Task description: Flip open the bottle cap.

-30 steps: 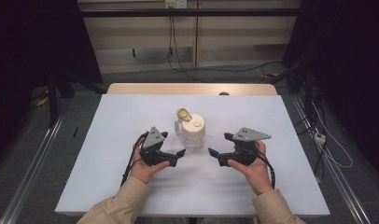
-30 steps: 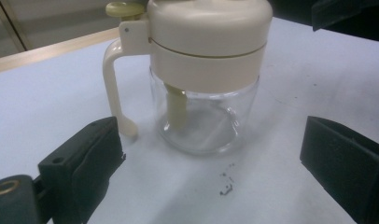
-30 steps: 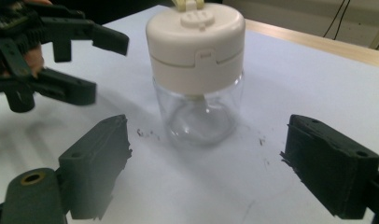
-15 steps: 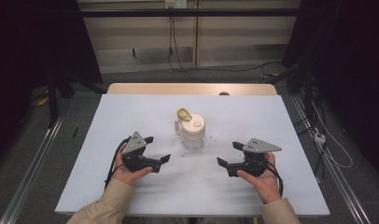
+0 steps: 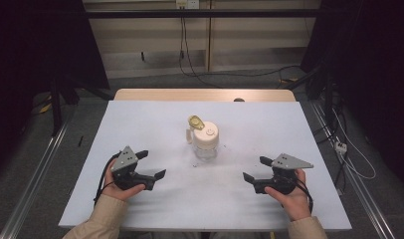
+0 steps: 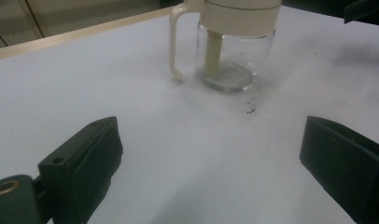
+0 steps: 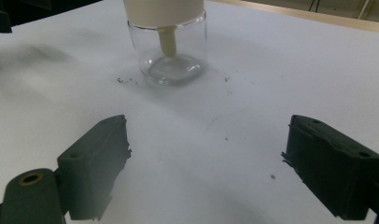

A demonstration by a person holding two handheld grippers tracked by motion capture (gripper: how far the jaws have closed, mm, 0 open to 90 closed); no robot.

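Note:
A clear glass jar (image 5: 206, 149) with a cream lid, a cream side handle and a flipped-up yellowish cap (image 5: 195, 121) stands upright near the middle of the white table (image 5: 140, 124). In the left gripper view the jar (image 6: 232, 56) is ahead and apart from the jaws, with a cream tube inside. The right gripper view shows the jar (image 7: 171, 51) ahead too. My left gripper (image 5: 151, 165) rests at the front left, open and empty. At the front right my right gripper (image 5: 255, 169) is open and empty as well.
Small dark specks (image 7: 124, 80) lie on the table around the jar's base. A wooden edge (image 5: 205, 94) runs along the table's far side. Cables (image 5: 190, 64) trail on the floor behind, and metal rails (image 5: 36, 169) flank the table.
Both grippers have pulled back from beside the jar toward the front of the table and spread apart, the left going left and the right going right. The jar has stayed put.

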